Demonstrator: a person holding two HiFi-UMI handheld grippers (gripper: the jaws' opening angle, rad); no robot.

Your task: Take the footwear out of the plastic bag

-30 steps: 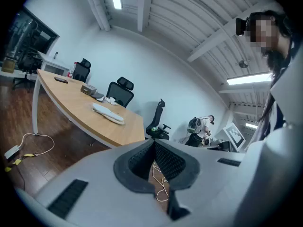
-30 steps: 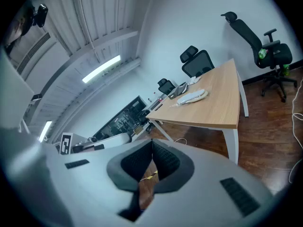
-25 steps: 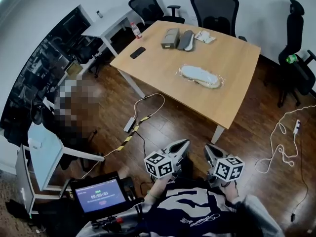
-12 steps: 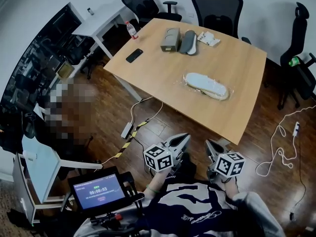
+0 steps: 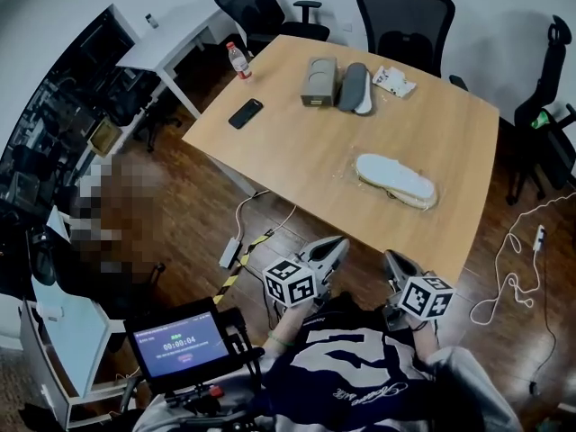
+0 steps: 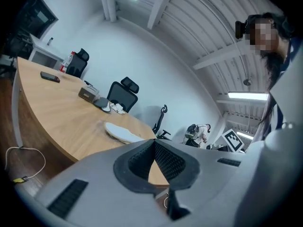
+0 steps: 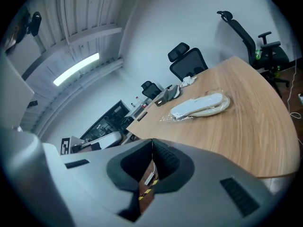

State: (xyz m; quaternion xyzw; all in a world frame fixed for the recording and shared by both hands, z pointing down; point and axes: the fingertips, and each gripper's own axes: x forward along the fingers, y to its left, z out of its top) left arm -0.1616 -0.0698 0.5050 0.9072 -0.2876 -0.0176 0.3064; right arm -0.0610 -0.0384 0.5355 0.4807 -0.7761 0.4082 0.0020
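Observation:
A white slipper sealed in a clear plastic bag [image 5: 396,180] lies near the front right edge of the wooden table [image 5: 297,151]. It also shows in the left gripper view [image 6: 124,132] and in the right gripper view [image 7: 201,105]. My left gripper [image 5: 328,251] and right gripper [image 5: 396,266] hang close to my body, short of the table edge and well away from the bag. Both are shut with nothing between the jaws, the tips meeting in the left gripper view [image 6: 154,141] and in the right gripper view [image 7: 152,141].
At the table's far side lie a grey box [image 5: 319,81], a dark shoe [image 5: 354,86] and a white packet [image 5: 394,81]; a phone [image 5: 245,112] and a bottle [image 5: 238,59] are to the left. Office chairs [image 5: 405,16] ring the table. Cables [image 5: 508,282] trail on the floor.
The table and bagged slipper have shifted lower and to the right in the head view, nearer to me. Both grippers keep their place by my body, still shut.

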